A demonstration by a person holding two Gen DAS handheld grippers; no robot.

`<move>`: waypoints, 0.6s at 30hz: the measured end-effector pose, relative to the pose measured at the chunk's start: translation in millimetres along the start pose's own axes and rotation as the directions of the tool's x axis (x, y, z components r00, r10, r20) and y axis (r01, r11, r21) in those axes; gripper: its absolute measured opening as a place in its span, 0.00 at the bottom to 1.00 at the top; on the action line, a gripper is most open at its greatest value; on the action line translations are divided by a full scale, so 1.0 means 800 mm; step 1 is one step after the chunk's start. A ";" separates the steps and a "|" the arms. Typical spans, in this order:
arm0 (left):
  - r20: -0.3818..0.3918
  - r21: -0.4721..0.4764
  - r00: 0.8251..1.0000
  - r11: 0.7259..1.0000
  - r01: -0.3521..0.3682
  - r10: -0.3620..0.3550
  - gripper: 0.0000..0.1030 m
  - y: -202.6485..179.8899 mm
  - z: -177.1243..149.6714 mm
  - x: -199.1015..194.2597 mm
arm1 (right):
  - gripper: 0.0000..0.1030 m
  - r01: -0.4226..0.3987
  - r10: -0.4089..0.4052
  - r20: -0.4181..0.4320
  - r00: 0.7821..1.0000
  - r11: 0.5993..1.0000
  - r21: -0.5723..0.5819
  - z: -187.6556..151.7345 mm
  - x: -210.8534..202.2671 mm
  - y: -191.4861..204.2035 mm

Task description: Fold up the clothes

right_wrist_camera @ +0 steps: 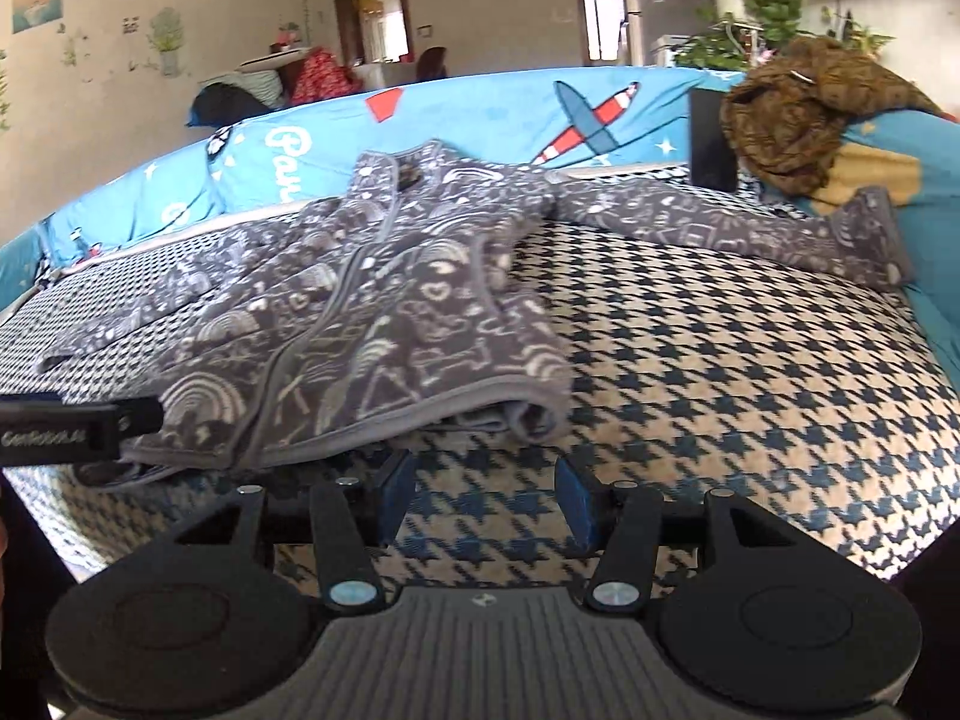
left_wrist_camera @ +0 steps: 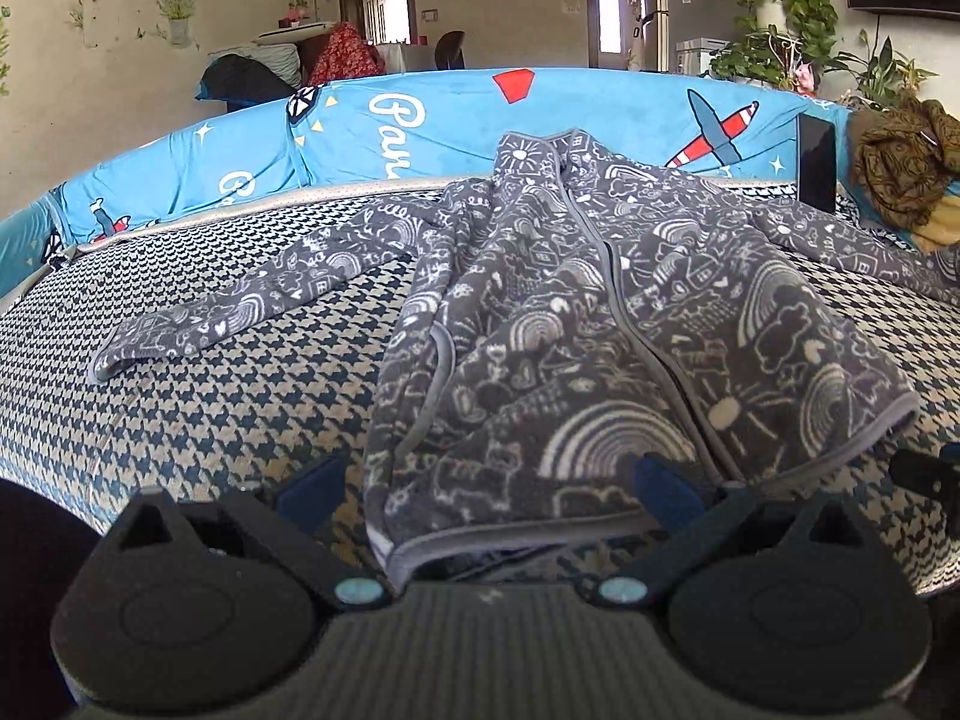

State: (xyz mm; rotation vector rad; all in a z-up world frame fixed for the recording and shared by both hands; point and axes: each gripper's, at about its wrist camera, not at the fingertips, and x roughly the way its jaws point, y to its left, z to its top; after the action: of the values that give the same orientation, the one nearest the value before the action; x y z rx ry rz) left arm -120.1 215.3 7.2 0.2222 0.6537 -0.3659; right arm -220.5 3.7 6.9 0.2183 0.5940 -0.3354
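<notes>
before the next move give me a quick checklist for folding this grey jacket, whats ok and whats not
1. Jacket lies front up, zipper visible: ok.
2. Left sleeve spread out on the houndstooth cover: ok.
3. Right sleeve flat: not ok, its cuff rides up onto the blue bedding at the edge.
4. Body smooth: not ok, the hem corner is bunched and the front is wrinkled.
5. Left gripper open, hem between its fingers: ok; whether it touches the cloth: cannot tell.
6. Right gripper open, just short of the hem, over bare cover: ok.
</notes>
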 end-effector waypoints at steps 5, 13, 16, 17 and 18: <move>-0.039 0.050 0.999 0.998 -0.026 0.028 1.00 -0.008 -0.009 0.004 | 0.49 0.078 -0.079 0.017 0.997 0.996 0.041 0.001 0.004 -0.018; -0.091 0.100 0.995 0.995 -0.023 0.032 1.00 -0.015 -0.021 0.007 | 0.49 0.146 -0.146 0.013 0.989 0.989 0.017 0.002 0.023 -0.020; -0.075 0.110 0.996 0.993 -0.038 0.046 1.00 -0.017 -0.021 0.005 | 0.49 0.163 -0.162 0.041 0.986 0.987 -0.002 0.006 0.029 -0.017; -0.071 0.110 0.996 0.993 -0.052 0.060 1.00 -0.016 -0.021 0.005 | 0.49 0.160 -0.160 0.052 0.986 0.987 -0.006 0.007 0.030 -0.016; -0.065 0.096 0.996 0.994 -0.054 0.061 1.00 -0.014 -0.019 0.005 | 0.49 0.163 -0.162 0.065 0.985 0.987 -0.011 0.010 0.031 -0.015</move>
State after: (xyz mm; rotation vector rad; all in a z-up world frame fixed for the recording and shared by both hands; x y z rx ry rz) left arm -129.6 209.0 -8.2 0.3444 0.6962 -0.3352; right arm -201.9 -15.9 -2.0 0.1431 0.5521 -0.4932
